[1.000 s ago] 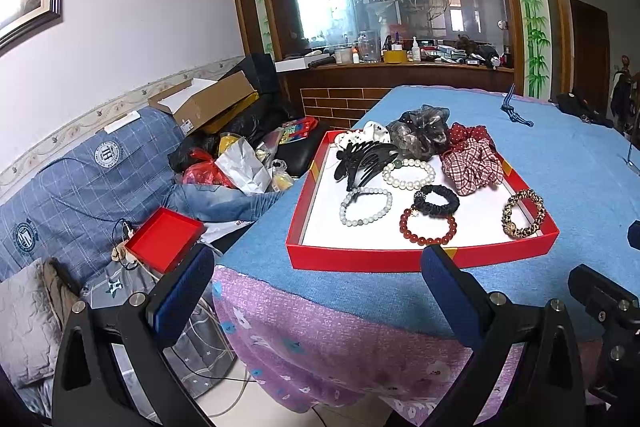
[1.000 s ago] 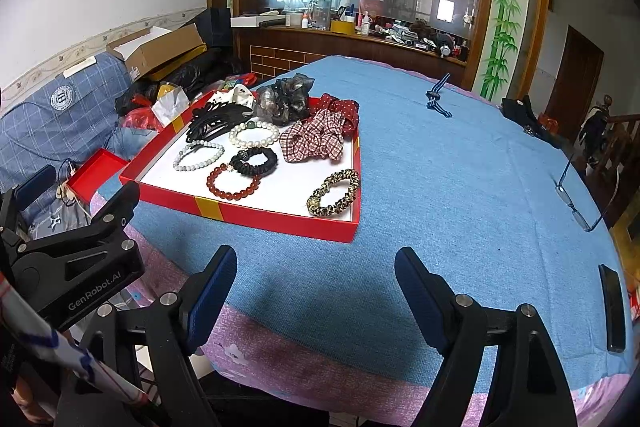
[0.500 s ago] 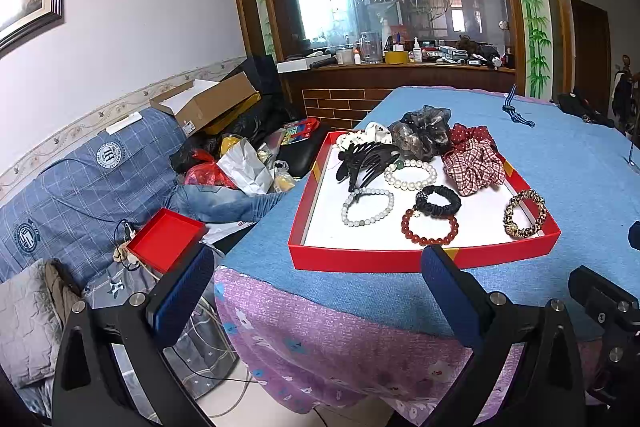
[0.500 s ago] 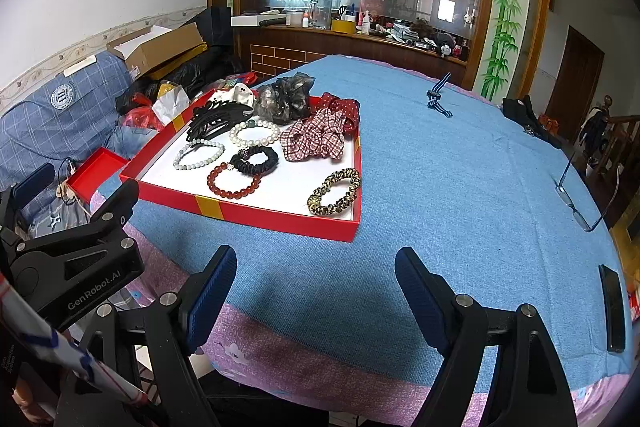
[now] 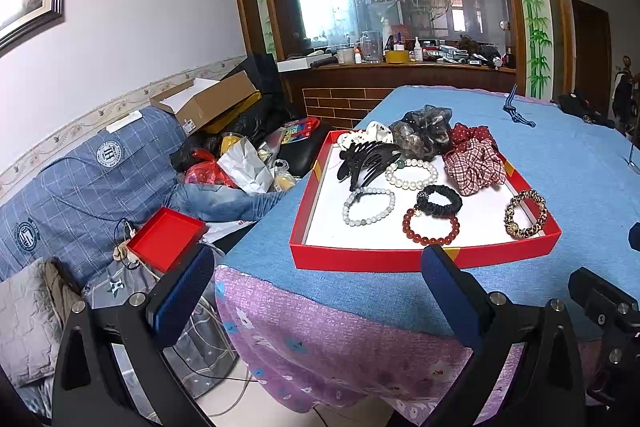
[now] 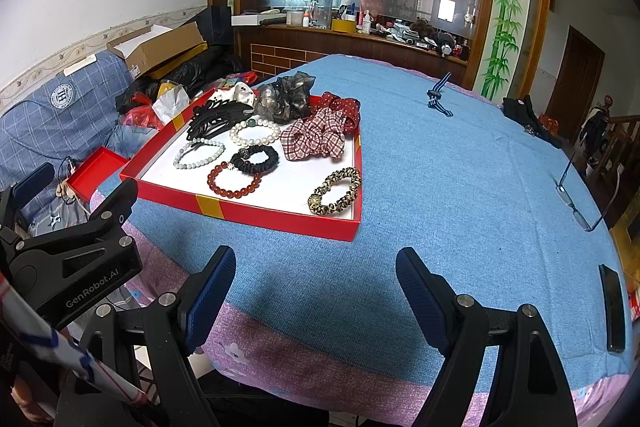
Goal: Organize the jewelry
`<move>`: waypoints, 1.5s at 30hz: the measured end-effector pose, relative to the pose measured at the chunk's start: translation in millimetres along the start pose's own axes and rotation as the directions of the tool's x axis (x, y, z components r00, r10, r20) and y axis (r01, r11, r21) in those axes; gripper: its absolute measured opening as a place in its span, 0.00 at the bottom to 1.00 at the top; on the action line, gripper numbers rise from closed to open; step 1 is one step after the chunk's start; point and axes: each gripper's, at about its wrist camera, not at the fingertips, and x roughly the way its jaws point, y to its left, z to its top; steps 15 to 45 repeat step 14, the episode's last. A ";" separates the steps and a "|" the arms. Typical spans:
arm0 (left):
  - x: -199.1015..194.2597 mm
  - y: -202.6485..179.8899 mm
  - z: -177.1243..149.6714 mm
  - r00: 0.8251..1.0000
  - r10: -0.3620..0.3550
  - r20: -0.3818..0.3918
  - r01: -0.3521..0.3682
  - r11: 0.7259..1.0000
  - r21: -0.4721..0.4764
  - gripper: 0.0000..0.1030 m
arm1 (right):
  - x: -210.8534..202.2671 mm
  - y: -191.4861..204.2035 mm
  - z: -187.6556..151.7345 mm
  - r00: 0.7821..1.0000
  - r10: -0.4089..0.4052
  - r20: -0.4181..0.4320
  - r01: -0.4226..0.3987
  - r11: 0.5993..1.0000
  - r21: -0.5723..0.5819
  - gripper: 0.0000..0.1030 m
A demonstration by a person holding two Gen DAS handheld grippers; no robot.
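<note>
A red tray (image 5: 360,259) (image 6: 256,213) with a white floor sits on the blue-covered table. In it lie a red bead bracelet (image 5: 431,225) (image 6: 234,180), a pale bead bracelet (image 5: 368,206) (image 6: 199,153), a white pearl bracelet (image 5: 412,175), a black scrunchie (image 5: 439,200), a leopard-print bracelet (image 5: 525,214) (image 6: 335,191), a black hair claw (image 5: 364,159), a checked scrunchie (image 5: 474,167) and further scrunchies behind. My left gripper (image 5: 316,283) is open and empty, at the table's near-left edge short of the tray. My right gripper (image 6: 316,283) is open and empty, over the cloth in front of the tray.
A sofa (image 5: 80,163) piled with bags and a cardboard box (image 5: 208,99) stands left of the table, with a small red lid (image 5: 166,241) on it. Glasses (image 6: 576,195), a dark phone (image 6: 612,307) and a striped cord (image 6: 438,99) lie on the table's right side.
The left view has shifted very slightly, with the tray a touch to the right. Both grippers stay open and empty.
</note>
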 end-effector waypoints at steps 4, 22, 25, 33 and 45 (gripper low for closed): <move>0.3 -0.2 0.1 1.000 -0.001 -0.003 0.001 1.000 -0.001 1.00 | 0.0 -0.2 -0.1 1.000 0.000 0.000 0.000 1.000 0.001 0.83; -6.4 -13.0 13.3 0.999 -0.030 0.012 0.030 0.998 0.051 1.00 | 3.0 -18.1 -1.4 1.000 0.001 -0.005 -0.001 0.998 0.059 0.83; -6.4 -13.0 13.3 0.999 -0.030 0.012 0.030 0.998 0.051 1.00 | 3.0 -18.1 -1.4 1.000 0.001 -0.005 -0.001 0.998 0.059 0.83; -6.4 -13.0 13.3 0.999 -0.030 0.012 0.030 0.998 0.051 1.00 | 3.0 -18.1 -1.4 1.000 0.001 -0.005 -0.001 0.998 0.059 0.83; -6.4 -13.0 13.3 0.999 -0.030 0.012 0.030 0.998 0.051 1.00 | 3.0 -18.1 -1.4 1.000 0.001 -0.005 -0.001 0.998 0.059 0.83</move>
